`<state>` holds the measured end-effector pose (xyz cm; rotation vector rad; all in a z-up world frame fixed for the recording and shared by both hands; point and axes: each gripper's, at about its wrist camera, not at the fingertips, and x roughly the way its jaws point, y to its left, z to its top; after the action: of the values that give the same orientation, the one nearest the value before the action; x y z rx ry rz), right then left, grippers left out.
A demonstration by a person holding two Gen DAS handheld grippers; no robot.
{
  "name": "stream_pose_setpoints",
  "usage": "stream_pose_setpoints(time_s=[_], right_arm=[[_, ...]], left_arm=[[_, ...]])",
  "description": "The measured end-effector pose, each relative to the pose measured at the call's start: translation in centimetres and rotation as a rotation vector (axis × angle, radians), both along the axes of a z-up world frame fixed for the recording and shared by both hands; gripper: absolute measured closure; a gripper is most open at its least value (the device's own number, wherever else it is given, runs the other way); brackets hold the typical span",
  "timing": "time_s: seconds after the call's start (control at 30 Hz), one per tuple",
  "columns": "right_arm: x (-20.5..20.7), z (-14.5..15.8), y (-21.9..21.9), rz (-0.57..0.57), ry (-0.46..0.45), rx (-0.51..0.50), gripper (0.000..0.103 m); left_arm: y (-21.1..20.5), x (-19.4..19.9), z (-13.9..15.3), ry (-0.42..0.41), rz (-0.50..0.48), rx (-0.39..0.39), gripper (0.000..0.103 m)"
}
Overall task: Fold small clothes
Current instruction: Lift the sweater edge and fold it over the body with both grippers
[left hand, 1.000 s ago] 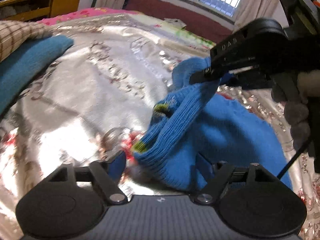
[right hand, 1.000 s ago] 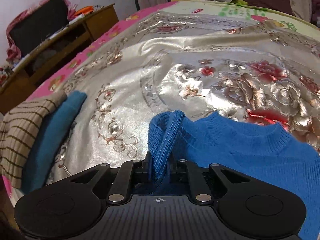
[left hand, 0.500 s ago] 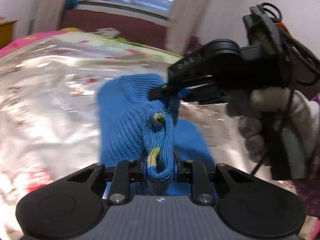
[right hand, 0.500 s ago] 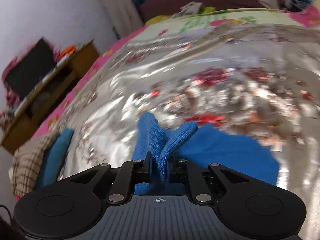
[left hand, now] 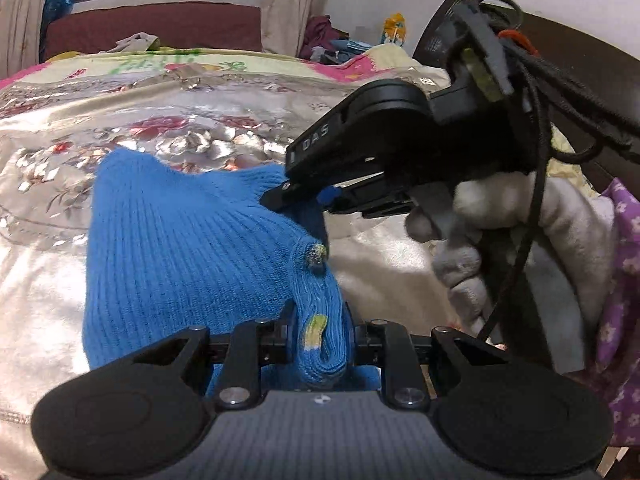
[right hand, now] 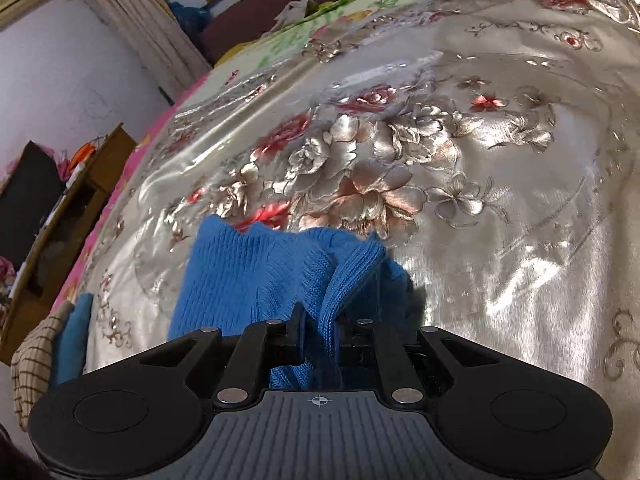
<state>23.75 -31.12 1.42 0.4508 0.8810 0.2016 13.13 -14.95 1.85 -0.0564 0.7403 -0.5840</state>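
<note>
A small blue knit sweater (left hand: 180, 248) with yellow-green marks hangs lifted above the shiny floral bedspread (left hand: 48, 264). My left gripper (left hand: 320, 336) is shut on a bunched fold of its ribbed edge. My right gripper (right hand: 320, 332) is shut on another ribbed edge of the sweater (right hand: 248, 276). In the left wrist view the right gripper (left hand: 296, 200) comes in from the right, held by a gloved hand (left hand: 500, 240), and pinches the sweater's far edge. The sweater stretches between the two grippers.
Folded clothes, a teal one (right hand: 76, 336) and a checked one (right hand: 32, 360), lie at the bed's left edge. A wooden cabinet (right hand: 60, 216) stands left of the bed. A dark red headboard (left hand: 152, 28) and a window are at the far side.
Both grippers have lifted the sweater off the bedspread and swung to face the far side of the bed. My left gripper, open a second ago, has shut on the ribbed edge.
</note>
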Motion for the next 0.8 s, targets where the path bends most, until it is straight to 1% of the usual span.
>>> stream_pose_setpoints(time_s=[0.1, 0.2, 0.27, 0.3, 0.37, 0.4, 0.47, 0.6, 0.7, 0.8], right_arm=[[0.5, 0.3, 0.0, 0.015, -0.019, -0.003, 0.092], [0.9, -0.2, -0.1, 0.024, -0.011, -0.015, 0.091], [0.8, -0.9, -0.2, 0.033, 0.012, -0.023, 0.085], [0.6, -1.2, -0.4, 0.026, 0.018, -0.021, 0.085], [0.2, -1.3, -0.8, 0.019, 0.013, -0.003, 0.084], [0.0, -1.2, -1.1, 0.011, 0.009, 0.008, 0.082], [-0.7, -0.7, -1.7, -0.009, -0.008, 0.011, 0.080], [-3.0, 0.4, -2.4, -0.019, -0.048, -0.013, 0.079], [-5.5, 0.7, -2.3, 0.000, -0.061, -0.006, 0.071], [-7.4, 0.2, -2.0, 0.007, -0.051, 0.005, 0.071]], left_arm=[[-0.4, 0.5, 0.1, -0.008, 0.006, 0.002, 0.077], [-0.8, 0.8, -0.3, 0.005, 0.008, 0.007, 0.077], [-1.1, 0.3, -0.6, 0.022, -0.006, 0.013, 0.076], [-1.3, 0.1, -0.8, 0.030, -0.016, 0.017, 0.075], [-1.3, -0.2, -1.2, 0.049, -0.040, 0.016, 0.067], [-1.2, -0.4, -1.2, 0.052, -0.046, 0.012, 0.065], [-0.7, -0.9, -0.8, 0.060, -0.060, -0.005, 0.059], [1.4, -2.6, 0.1, 0.057, -0.076, -0.018, 0.055], [3.5, -3.9, 0.3, 0.048, -0.066, 0.008, 0.053], [5.3, -4.2, -0.1, 0.038, -0.031, 0.054, 0.052]])
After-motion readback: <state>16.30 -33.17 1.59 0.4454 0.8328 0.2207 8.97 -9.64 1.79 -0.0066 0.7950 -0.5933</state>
